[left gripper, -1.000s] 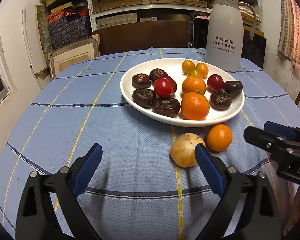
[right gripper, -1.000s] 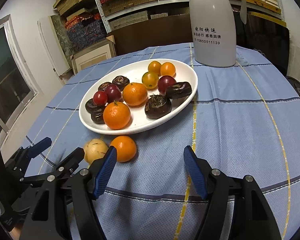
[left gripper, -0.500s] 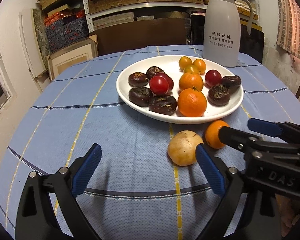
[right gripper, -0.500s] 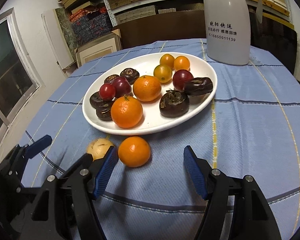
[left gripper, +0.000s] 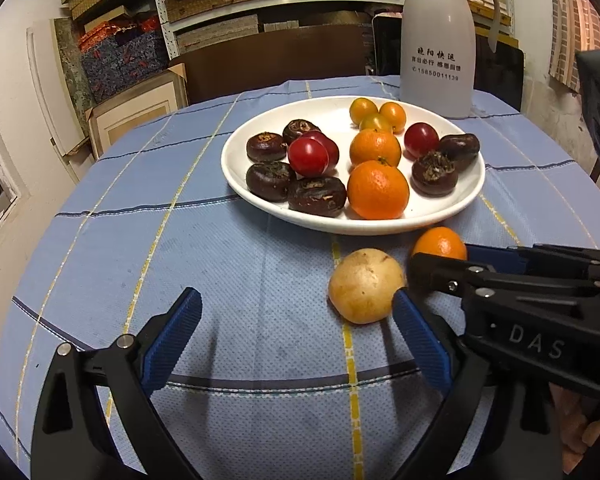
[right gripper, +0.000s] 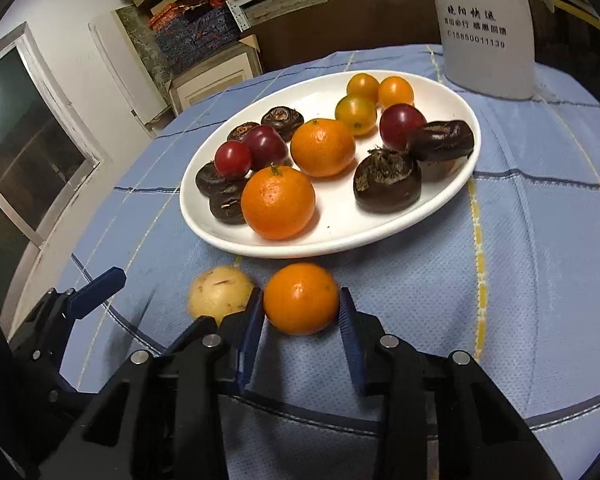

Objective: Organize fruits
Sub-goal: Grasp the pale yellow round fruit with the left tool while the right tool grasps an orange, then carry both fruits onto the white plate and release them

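Observation:
A white plate [right gripper: 384, 236] [left gripper: 440, 224] on the blue tablecloth holds oranges, red and yellow tomatoes and dark water chestnuts. In front of it lie a loose orange [right gripper: 301, 298] [left gripper: 439, 242] and a pale yellow round fruit [right gripper: 219, 293] [left gripper: 365, 291]. My right gripper [right gripper: 300, 312] has its blue pads against both sides of the loose orange, which rests on the cloth. My left gripper [left gripper: 296, 320] is open and empty, its right fingertip close beside the yellow fruit.
A tall white thermos jug [left gripper: 436, 40] [right gripper: 484, 28] stands behind the plate. Shelves of boxes and a brown chair back [left gripper: 276, 60] lie beyond the round table's far edge. The right gripper's body [left gripper: 532, 312] crosses the left wrist view at lower right.
My right gripper has moved forward to the loose orange and closed its fingers onto it. My left gripper has stayed open and edged closer to the yellow fruit.

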The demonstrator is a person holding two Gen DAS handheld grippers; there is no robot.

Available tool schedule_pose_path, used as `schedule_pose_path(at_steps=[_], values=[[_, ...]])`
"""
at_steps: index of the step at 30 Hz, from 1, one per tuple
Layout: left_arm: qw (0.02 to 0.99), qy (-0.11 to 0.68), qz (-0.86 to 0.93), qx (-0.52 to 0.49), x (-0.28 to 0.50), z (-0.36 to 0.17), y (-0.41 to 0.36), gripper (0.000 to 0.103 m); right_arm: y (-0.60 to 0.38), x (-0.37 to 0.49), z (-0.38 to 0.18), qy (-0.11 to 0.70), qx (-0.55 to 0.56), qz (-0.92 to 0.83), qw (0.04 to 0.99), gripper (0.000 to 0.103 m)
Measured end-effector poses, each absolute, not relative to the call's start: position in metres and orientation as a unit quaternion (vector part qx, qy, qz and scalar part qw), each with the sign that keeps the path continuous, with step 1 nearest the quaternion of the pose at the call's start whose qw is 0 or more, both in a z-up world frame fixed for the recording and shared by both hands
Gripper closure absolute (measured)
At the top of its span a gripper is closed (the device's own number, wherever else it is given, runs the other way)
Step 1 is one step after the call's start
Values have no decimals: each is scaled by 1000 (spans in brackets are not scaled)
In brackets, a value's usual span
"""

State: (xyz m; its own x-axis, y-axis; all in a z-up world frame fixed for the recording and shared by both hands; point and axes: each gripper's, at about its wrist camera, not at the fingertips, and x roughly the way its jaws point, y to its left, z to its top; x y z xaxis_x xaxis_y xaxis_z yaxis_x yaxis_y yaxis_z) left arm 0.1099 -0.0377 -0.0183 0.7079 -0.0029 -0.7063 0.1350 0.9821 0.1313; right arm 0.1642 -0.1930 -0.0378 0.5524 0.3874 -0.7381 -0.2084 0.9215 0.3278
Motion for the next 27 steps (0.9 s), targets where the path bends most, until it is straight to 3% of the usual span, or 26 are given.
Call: schedule_pose_path(at_steps=[8,13,21,27], values=[[913,394,-79,65,123,-23,-44,11,-209,154,-22,420,117,158,886,66],[897,427,-106,55,138,-34,-52,63,-224,154,-17,413,135,145,889,65],[914,385,-125,18,132,6,-43,63,-236,150,11,372,156,147,903,66],[913,394,-105,-1,203,25,-36,62,-223,207,23,377,138,134,906,66]])
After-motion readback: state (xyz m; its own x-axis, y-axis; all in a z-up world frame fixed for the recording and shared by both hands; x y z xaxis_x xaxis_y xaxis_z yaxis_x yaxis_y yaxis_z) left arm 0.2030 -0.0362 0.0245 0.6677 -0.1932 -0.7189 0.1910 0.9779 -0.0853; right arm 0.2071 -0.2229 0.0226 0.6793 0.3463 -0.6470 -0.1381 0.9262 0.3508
